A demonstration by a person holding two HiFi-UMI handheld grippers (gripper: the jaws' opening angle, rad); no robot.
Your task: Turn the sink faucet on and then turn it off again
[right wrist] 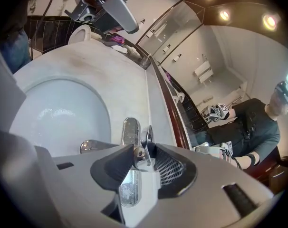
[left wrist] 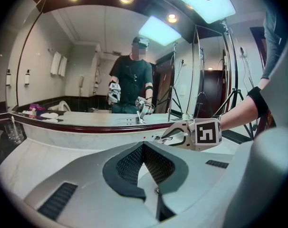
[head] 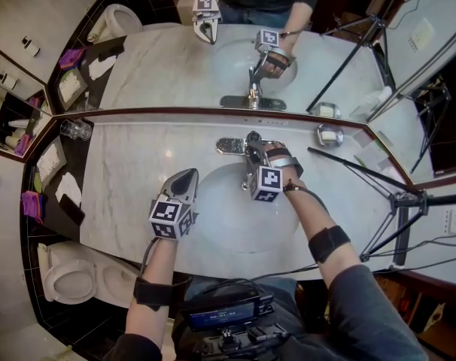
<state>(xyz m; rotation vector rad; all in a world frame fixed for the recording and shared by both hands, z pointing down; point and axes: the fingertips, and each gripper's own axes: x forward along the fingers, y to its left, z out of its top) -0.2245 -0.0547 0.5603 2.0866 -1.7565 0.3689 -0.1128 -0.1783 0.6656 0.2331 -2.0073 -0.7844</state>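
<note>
The table [head: 130, 171] is pale veined marble with a soft sheen, and a smooth white oval sink [head: 213, 224] is set into it. Behind the sink a dark red moulding runs along the foot of the mirror [head: 160, 66]. The faucet [head: 232, 146] is polished chrome: a long flat base plate, a curved spout reaching over the sink, and a slim upright handle [right wrist: 143, 155]. It stands at the back edge of the sink, centred just in front of the mirror. A round metal soap dish [head: 329, 135] sits to its right, and a clear ribbed glass [head: 76, 130] stands at the far left of the table.

My right gripper [right wrist: 143, 151] is tipped steeply down onto the faucet, its dark rubber pads pinching the handle from either side. The right forearm comes in from the lower right and crosses above the sink, with a black band around it. In the head view this gripper [head: 252, 153] covers most of the faucet top.

My left gripper [head: 189, 174] hangs over the left front part of the sink, aimed toward the mirror and tilted a little downward. Its grey fingers are pressed together with nothing between them [left wrist: 143, 146]. It is well apart from the faucet.
</note>
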